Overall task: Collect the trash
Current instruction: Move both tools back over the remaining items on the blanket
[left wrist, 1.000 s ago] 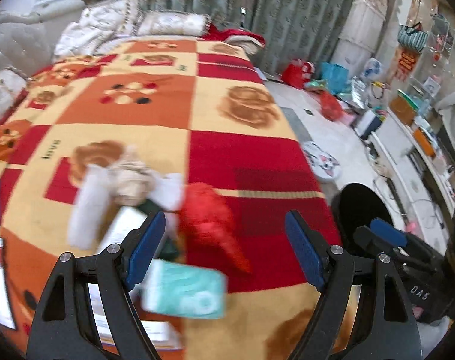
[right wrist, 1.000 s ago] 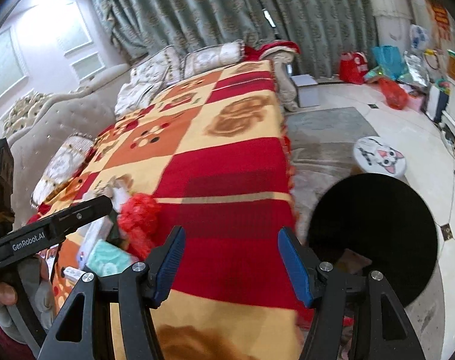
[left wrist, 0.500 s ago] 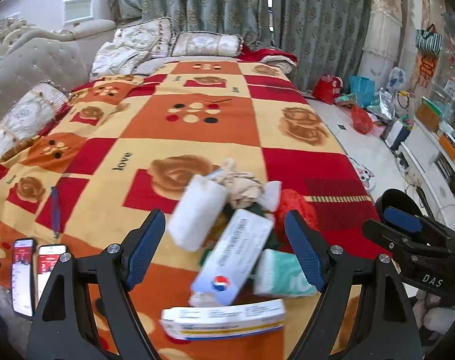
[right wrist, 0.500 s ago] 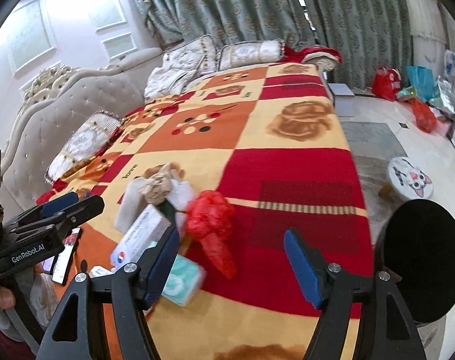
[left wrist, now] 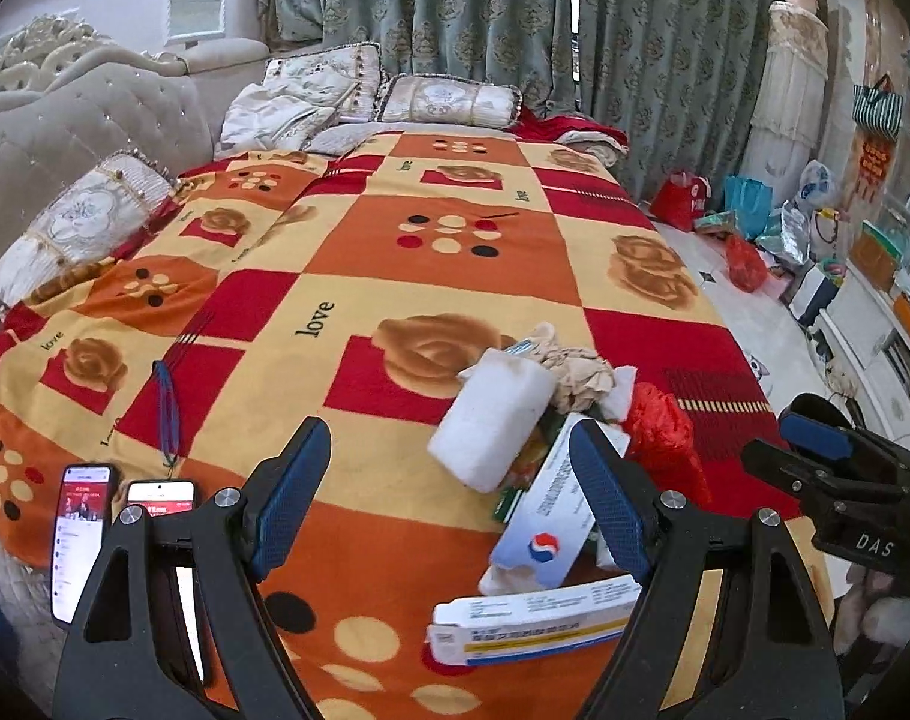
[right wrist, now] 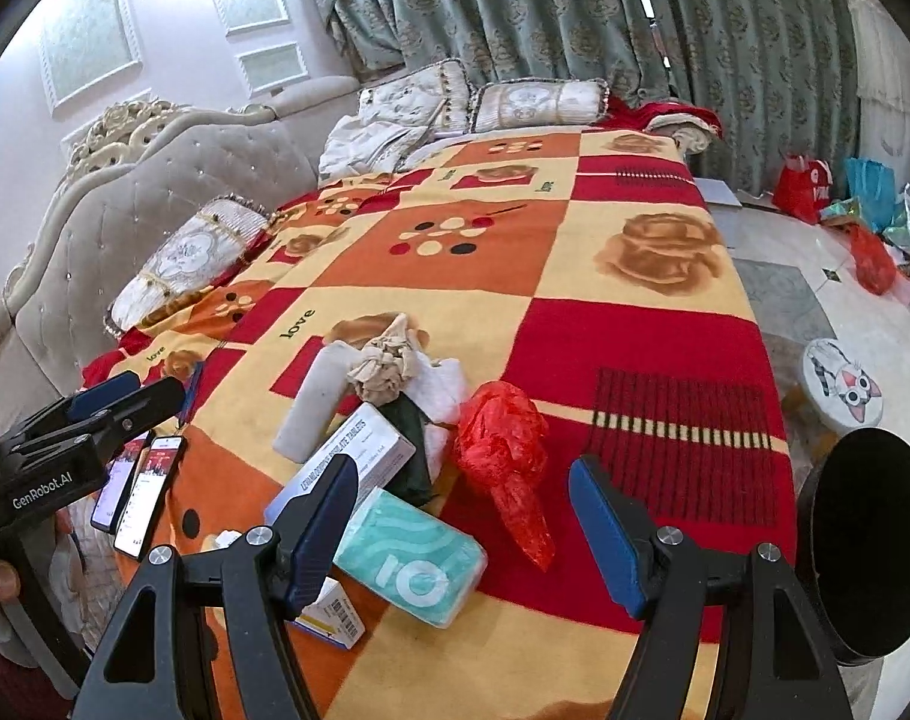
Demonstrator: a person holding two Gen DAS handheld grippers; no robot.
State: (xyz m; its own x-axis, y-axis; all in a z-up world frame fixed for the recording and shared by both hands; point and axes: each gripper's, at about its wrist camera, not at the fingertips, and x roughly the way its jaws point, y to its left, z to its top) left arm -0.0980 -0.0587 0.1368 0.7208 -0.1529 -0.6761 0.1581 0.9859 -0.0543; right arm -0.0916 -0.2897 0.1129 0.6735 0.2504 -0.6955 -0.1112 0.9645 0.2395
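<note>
A heap of trash lies on the patterned bed blanket (left wrist: 359,276): a white foam block (left wrist: 493,420), a crumpled beige rag (right wrist: 383,369), a red plastic bag (right wrist: 505,459), a tablet box (right wrist: 359,462), a teal tissue pack (right wrist: 416,567) and a long white carton (left wrist: 532,618). My left gripper (left wrist: 449,498) is open and empty, just left of the heap. My right gripper (right wrist: 463,528) is open and empty, above the tissue pack and the red bag. A black round bin (right wrist: 862,540) stands beside the bed at the right.
Two phones (left wrist: 83,540) and a blue pen (left wrist: 167,414) lie at the blanket's left near edge. Pillows (left wrist: 449,99) and a padded headboard (left wrist: 83,120) are at the far end. A cat-print stool (right wrist: 844,384) and bags (right wrist: 838,192) are on the floor at right.
Both grippers have swung left and pulled back, so the whole heap, the phones and the headboard came into view. Both jaws stay open. The trash has not moved.
</note>
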